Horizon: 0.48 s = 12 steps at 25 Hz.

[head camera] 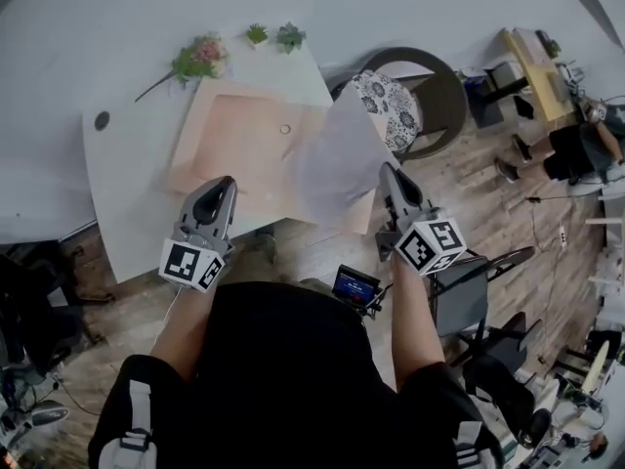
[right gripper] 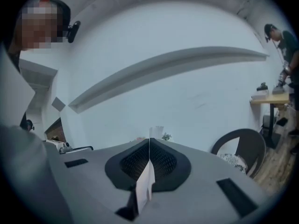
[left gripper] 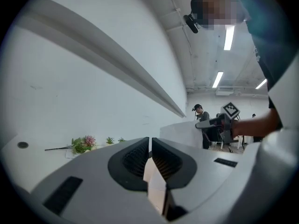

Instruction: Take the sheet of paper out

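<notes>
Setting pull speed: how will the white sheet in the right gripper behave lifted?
Likely floppy: the sheet looks thin and the right gripper pinches only one edge. Probably very light; air may swing it. Could slip or tear if jerked: little sits between the shut jaws.

Pink flower sprig (head camera: pixel 200 59) and small dark disc (head camera: pixel 102 120) on white table (head camera: pixel 127 184), cushioned chair (head camera: pixel 439 91) just beside it.

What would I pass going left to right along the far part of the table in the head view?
Disc → flower → light plant → dark plant → chair, past the table's edge.
</notes>
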### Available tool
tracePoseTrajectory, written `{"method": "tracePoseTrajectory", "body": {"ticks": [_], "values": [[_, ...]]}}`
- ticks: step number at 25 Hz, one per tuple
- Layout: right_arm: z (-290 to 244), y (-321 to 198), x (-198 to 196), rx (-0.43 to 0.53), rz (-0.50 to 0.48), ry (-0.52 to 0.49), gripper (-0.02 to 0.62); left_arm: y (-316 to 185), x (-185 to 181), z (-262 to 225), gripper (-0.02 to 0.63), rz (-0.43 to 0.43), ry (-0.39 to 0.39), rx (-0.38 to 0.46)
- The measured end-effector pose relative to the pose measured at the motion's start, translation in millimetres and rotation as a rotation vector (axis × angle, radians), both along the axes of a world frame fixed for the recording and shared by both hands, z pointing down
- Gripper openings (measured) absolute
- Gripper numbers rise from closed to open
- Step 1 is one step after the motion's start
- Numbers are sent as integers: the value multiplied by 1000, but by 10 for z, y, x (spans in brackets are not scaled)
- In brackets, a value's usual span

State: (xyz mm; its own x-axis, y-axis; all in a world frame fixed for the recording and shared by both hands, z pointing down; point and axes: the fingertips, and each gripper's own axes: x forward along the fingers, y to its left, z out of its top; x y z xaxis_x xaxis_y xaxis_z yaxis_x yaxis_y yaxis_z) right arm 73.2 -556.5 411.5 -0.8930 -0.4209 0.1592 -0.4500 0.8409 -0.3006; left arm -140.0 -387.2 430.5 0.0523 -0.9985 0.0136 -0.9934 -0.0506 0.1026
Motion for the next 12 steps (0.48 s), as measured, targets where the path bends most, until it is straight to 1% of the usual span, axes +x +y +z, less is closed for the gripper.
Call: {"method": "tracePoseTrajectory", "body": {"ticks": [4,8,12], "values": [[-253,429,328,149,14,-41,12,285,343,-124,3,-53,-19,19],[-440,843,637,282,19,-69,12,603,694,-237,3,-79,-50,36],[-544,1188,864,323,19,-120,12,968,967,-297,3,-104,-77,43]]}}
